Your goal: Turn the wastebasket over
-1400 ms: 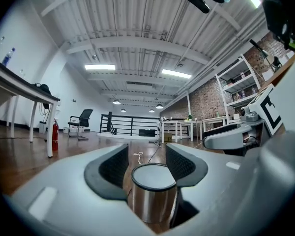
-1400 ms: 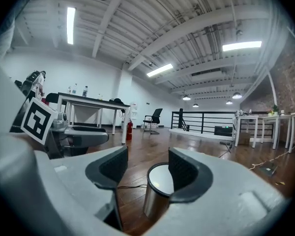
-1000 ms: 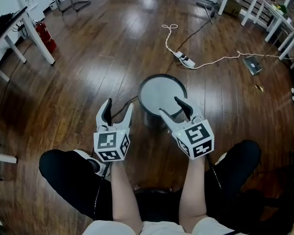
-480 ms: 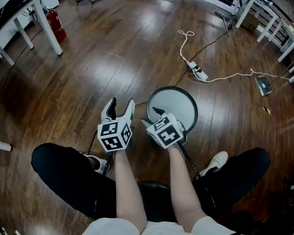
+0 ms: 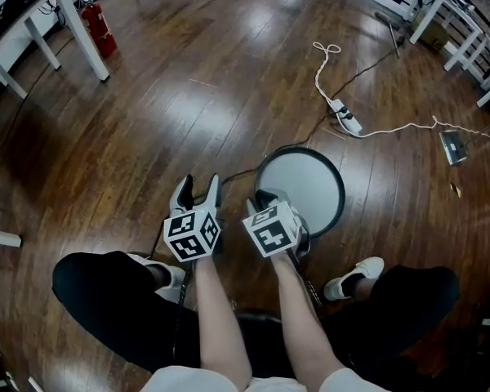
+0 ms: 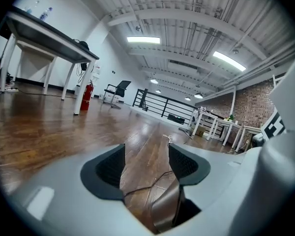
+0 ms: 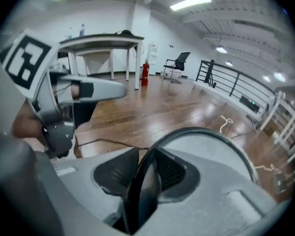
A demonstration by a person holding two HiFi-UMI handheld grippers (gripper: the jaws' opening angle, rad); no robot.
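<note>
- The wastebasket [image 5: 310, 182] stands on the dark wooden floor [image 5: 188, 80], just in front of the person's knees. It is round, with a black rim and a pale inside, and its mouth faces up.
- The right gripper [image 5: 266, 201] is at the near-left part of that rim and points steeply down. In the right gripper view one jaw is outside the wall and the other inside. The jaws are closing, and both pads are already against the thin black rim that runs up between them.
- The left gripper [image 5: 199, 188] hangs just left of the wastebasket, beside the right one and apart from the basket. It points almost level across the room.
- The left gripper's jaws are spread wide and are closing a little. Nothing is between the pads; only floorboards and a thin black cable [image 5: 233, 172] on the floor show beyond them.
- Both forearms are bare, and the person's legs in black trousers [image 5: 114, 288] spread to either side. A white shoe [image 5: 355, 282] sits near the basket's right.
- Farther off lies a white power strip [image 5: 348, 118] with a looped white cord.
- At the far left a red fire extinguisher [image 5: 99, 24] stands beside a white table leg [image 5: 86, 43].
</note>
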